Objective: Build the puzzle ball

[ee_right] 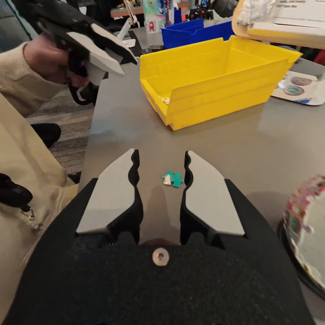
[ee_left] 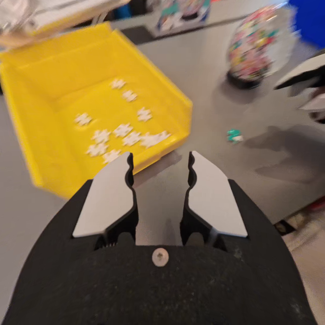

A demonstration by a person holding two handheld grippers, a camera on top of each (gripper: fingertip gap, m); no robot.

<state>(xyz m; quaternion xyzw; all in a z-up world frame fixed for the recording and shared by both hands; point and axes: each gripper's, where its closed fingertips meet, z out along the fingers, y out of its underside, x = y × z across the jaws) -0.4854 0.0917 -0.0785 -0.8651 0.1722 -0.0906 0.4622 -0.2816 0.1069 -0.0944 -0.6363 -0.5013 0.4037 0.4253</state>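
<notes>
A partly built, multicoloured puzzle ball [ee_left: 255, 52] stands on a black ring base at the far right of the grey table; its edge shows at the right of the right wrist view [ee_right: 306, 219]. A yellow bin [ee_left: 44, 105] holds several white face-down puzzle pieces [ee_left: 123, 130]. One teal and white piece [ee_left: 234, 135] lies loose on the table. My left gripper [ee_left: 161, 154] is open and empty, above the table by the bin's front corner. My right gripper [ee_right: 161, 153] is open and empty; the teal piece [ee_right: 173, 179] lies between its fingers, near the right one, on the table below.
The yellow bin [ee_right: 219, 98] sits ahead in the right wrist view, a blue bin [ee_right: 184, 33] behind it. A printed sheet [ee_right: 297, 88] lies at the right. The left gripper, held in a hand, shows at upper left [ee_right: 98, 52]. The table's edge runs down the left.
</notes>
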